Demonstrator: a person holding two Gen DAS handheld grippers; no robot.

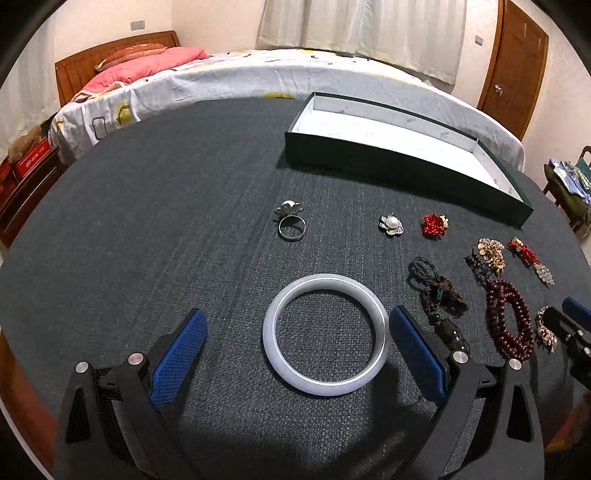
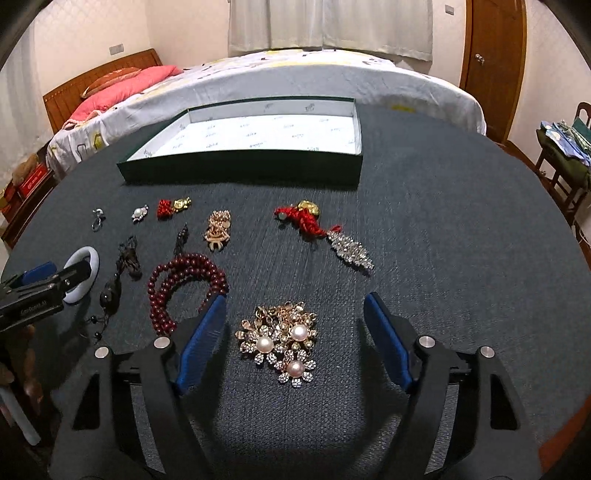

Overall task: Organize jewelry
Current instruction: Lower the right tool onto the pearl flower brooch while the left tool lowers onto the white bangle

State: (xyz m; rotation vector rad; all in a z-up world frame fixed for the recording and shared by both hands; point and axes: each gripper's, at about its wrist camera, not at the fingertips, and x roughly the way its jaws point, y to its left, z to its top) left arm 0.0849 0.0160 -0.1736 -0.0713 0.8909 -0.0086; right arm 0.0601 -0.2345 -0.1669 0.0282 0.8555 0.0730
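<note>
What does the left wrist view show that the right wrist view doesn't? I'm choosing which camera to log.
Only the left wrist view shows the whole pale jade bangle, lying between the open left gripper fingers.

Only the right wrist view shows the whole gold three-pearl flower brooch between the open right gripper fingers.

Both show the green white-lined box and dark red bead bracelet.

Beyond the dark table, a bed, pale curtains, wooden door.
</note>
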